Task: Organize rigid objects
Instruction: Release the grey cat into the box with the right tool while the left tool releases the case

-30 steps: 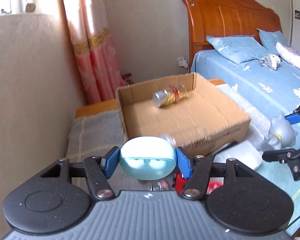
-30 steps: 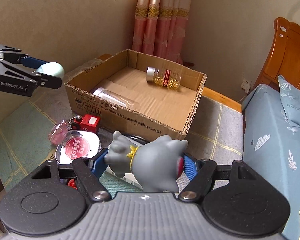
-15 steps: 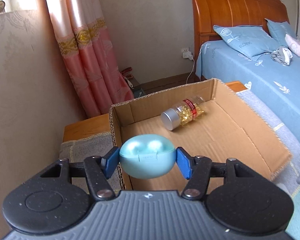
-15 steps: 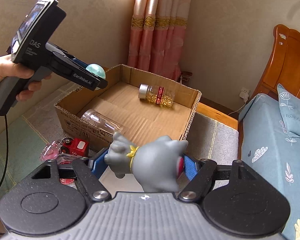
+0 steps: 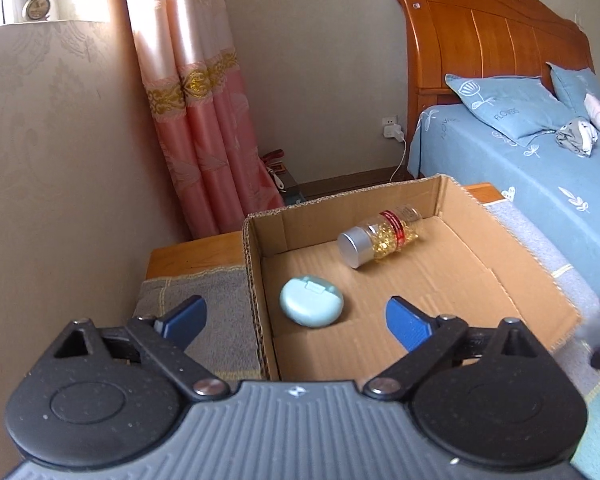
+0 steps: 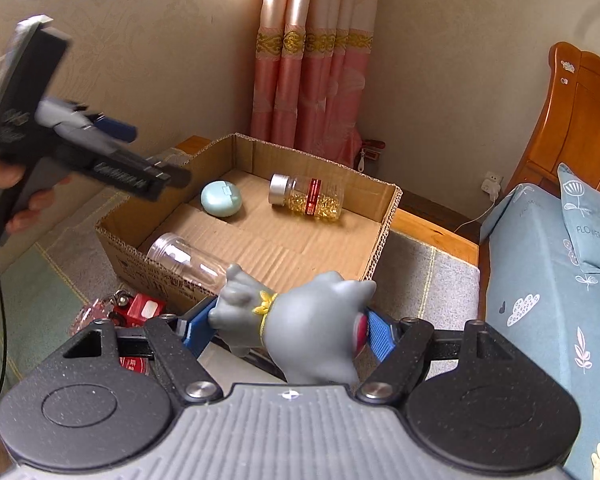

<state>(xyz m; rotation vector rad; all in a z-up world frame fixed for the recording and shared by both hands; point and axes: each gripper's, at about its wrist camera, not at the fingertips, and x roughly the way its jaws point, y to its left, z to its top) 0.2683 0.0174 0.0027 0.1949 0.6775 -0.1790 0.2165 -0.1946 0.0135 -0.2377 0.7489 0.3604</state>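
- The right gripper [image 6: 286, 326] is clamped on a grey toy figure [image 6: 300, 328], just outside the cardboard box [image 6: 384, 216] at its 6 o'clock edge.
- The left gripper [image 5: 296, 320] hangs wide apart and empty over the box's 9 o'clock wall.
- The toy looks light, hollow and slightly squashy; its smooth round body may slip, so the narrow neck seems the surest hold.
- The blue case [image 5: 311, 307] lies in the box.
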